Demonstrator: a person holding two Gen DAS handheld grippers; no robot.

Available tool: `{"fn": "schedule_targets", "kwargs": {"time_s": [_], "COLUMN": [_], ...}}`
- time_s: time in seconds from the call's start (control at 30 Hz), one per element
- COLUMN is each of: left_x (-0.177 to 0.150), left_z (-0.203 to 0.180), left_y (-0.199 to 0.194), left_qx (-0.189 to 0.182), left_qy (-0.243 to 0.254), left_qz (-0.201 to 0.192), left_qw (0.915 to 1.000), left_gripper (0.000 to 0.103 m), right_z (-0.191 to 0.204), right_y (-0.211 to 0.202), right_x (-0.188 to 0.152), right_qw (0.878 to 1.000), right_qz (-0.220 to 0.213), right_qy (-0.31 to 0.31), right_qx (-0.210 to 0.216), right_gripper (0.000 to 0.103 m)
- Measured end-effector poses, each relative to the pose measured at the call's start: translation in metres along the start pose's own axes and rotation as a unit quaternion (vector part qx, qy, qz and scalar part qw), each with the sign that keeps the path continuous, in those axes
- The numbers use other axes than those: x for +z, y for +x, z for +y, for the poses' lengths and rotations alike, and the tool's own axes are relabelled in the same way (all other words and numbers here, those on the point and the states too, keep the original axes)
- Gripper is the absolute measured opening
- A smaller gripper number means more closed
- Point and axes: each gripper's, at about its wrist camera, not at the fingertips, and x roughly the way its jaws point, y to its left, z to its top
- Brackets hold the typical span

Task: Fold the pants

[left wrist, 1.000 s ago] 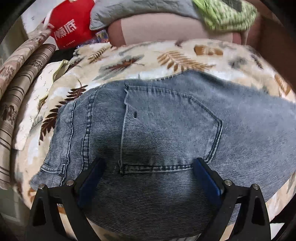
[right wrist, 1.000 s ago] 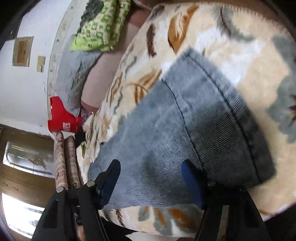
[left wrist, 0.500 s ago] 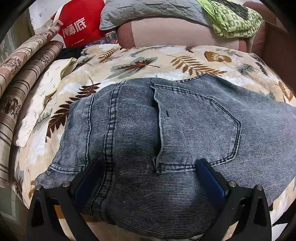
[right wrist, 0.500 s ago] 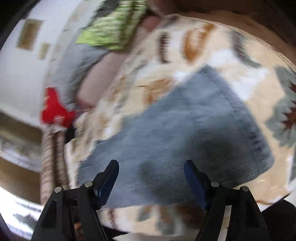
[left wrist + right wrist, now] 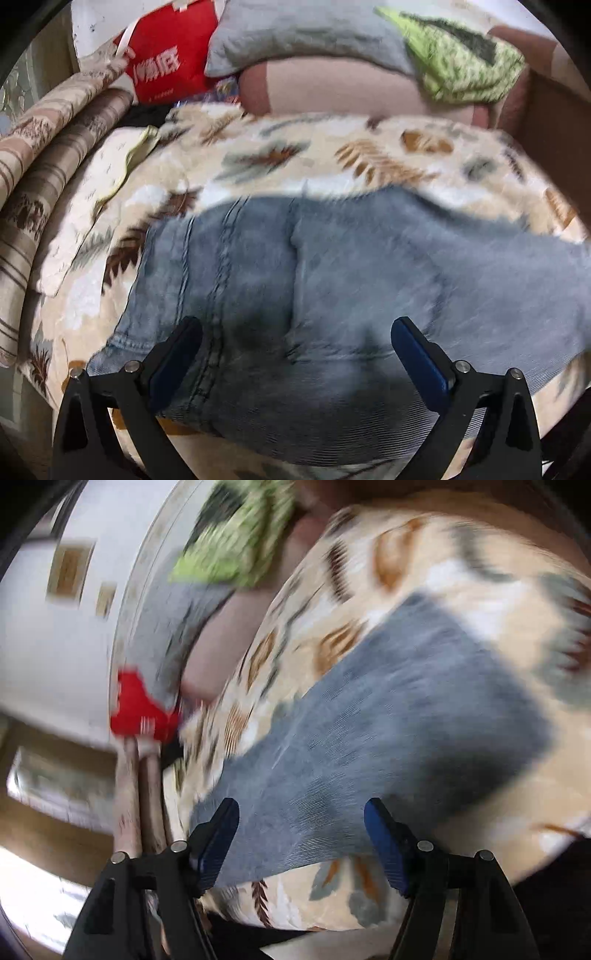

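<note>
Blue-grey jeans (image 5: 332,288) lie flat on a leaf-patterned blanket (image 5: 295,162). In the left wrist view I see the waist end with a seam and back pocket, blurred. My left gripper (image 5: 295,354) is open and empty, hovering above the waist end near the front edge. In the right wrist view the leg part of the jeans (image 5: 406,716) runs across the blanket (image 5: 443,554) to a hem at the right. My right gripper (image 5: 301,838) is open and empty, above the jeans' near edge.
A red bag (image 5: 170,62), grey pillow (image 5: 303,33) and green patterned cloth (image 5: 461,70) lie at the back against a pink cushion (image 5: 340,88). Rolled striped fabric (image 5: 48,162) lies at the left. The blanket's front edge drops off below the grippers.
Both grippers have drawn back and up from the jeans, so the jeans look smaller and farther. Both views are blurred by motion. Both grippers stayed open.
</note>
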Motion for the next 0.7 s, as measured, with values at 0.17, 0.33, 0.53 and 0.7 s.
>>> {"fn": "schedule_targets", "kwargs": {"time_s": [0.17,0.33,0.53,0.7], "left_x": [0.019,0.025,0.027,0.035], "left_z": [-0.037,-0.076,-0.125,-0.162], "left_y": [-0.016,-0.015,-0.005,0.006], "left_qx": [-0.051,-0.1,-0.124,-0.116], "left_qy": [0.014,0.019,0.016,0.005], "left_qz": [-0.017,0.0,0.031,0.051], "left_qw": [0.9984,0.9948,0.9917,0.9919], "left_gripper": [0.102,0.102,0.102,0.102], "right_z": [-0.071,-0.092,-0.102,-0.092], "right_y": [-0.04,-0.043,-0.042,-0.037], "right_x": [0.006,0.018,0.024,0.028], "right_qw": [0.99,0.986,0.984,0.985], "right_qz": [-0.044,-0.048,-0.057,-0.062], "right_qy": [0.136,0.16,0.164,0.143], "right_qx": [-0.019,-0.025,-0.045,-0.07], "right_gripper": [0.074,0.074,0.075,0.075]}}
